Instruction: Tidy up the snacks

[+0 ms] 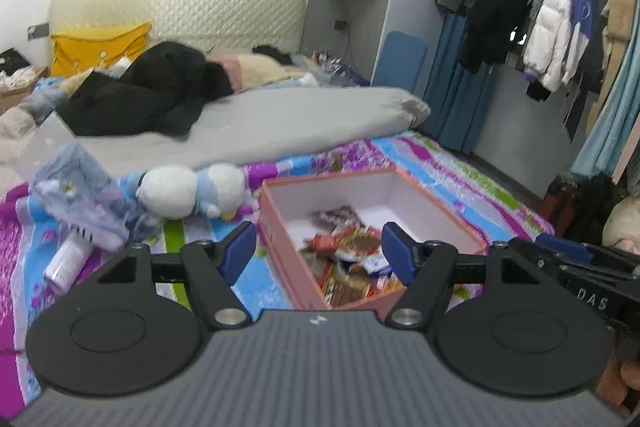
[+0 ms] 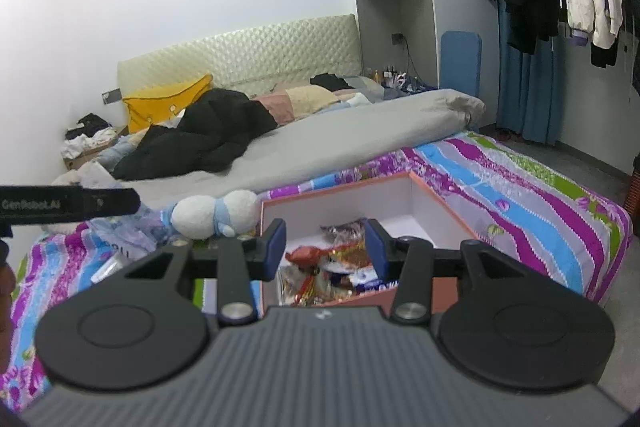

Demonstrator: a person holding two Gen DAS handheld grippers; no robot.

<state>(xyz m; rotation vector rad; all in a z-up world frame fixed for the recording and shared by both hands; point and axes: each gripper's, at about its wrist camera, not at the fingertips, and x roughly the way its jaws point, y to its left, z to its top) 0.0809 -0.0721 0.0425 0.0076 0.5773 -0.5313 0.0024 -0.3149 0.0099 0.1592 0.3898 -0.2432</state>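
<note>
Bedroom bedding carried a pink box filled with snacks. Both tools, left tool and right tool, were held spread and empty above the box.

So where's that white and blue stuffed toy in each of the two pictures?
Left wrist view: the stuffed toy lies on the striped bedspread, left of centre, just left of the pink box.
Right wrist view: it sits left of centre, again by the box's left wall.
Shared landmark: the pink box of snacks.
</note>
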